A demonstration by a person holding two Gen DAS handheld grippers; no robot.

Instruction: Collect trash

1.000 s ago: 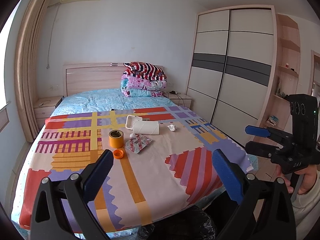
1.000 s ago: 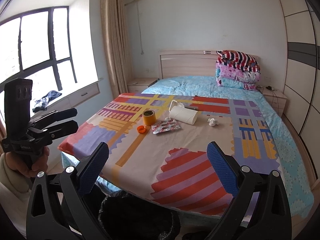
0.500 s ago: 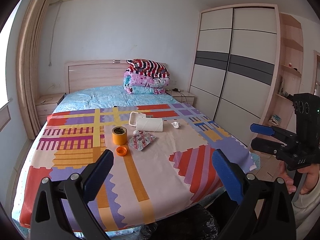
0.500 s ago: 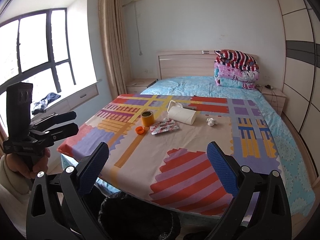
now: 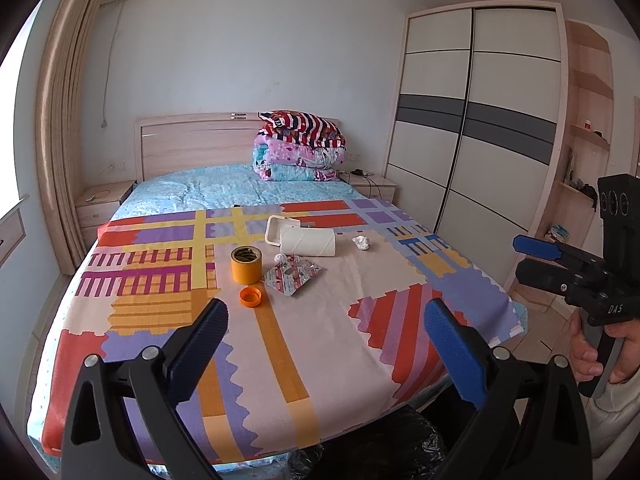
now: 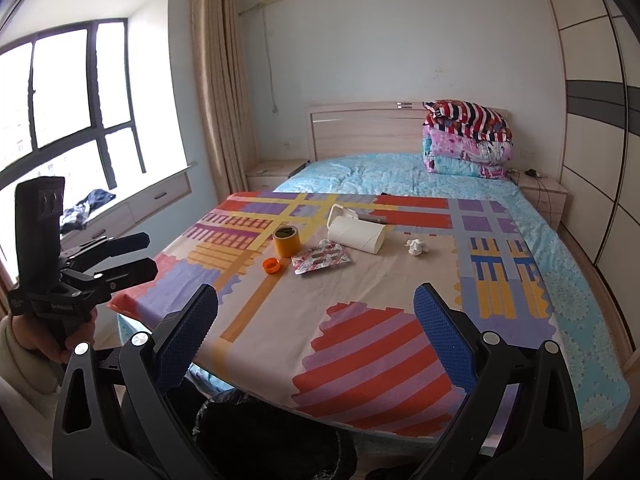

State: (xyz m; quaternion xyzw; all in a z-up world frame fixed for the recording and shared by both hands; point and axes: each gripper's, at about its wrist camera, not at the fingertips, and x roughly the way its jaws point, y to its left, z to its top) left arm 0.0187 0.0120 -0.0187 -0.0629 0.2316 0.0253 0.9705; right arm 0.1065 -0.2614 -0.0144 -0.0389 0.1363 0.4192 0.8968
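Observation:
On the patterned bed cover [image 5: 320, 340] lie an orange tape roll [image 5: 246, 265], an orange cap [image 5: 250, 297], a shiny snack wrapper [image 5: 293, 277], a white paper roll [image 5: 307, 241] against a white holder, and a crumpled tissue [image 5: 362, 242]. The same items show in the right wrist view: tape roll [image 6: 287, 241], cap [image 6: 271, 266], wrapper [image 6: 321, 259], paper roll [image 6: 357, 234], tissue [image 6: 416, 247]. My left gripper [image 5: 326, 332] and right gripper [image 6: 316, 322] both hang open and empty over the bed's foot end. A black trash bag [image 6: 272, 436] sits below them.
Folded quilts [image 5: 300, 146] are stacked by the headboard. A sliding wardrobe [image 5: 480, 128] stands on the right, a window bench [image 6: 132, 204] with dark cloth on the left. Nightstands flank the bed. A hand [image 5: 600, 354] holds the right gripper's handle.
Both views have tilted up slightly, so the items sit a little lower in frame. Both grippers stay open and nothing on the bed has moved.

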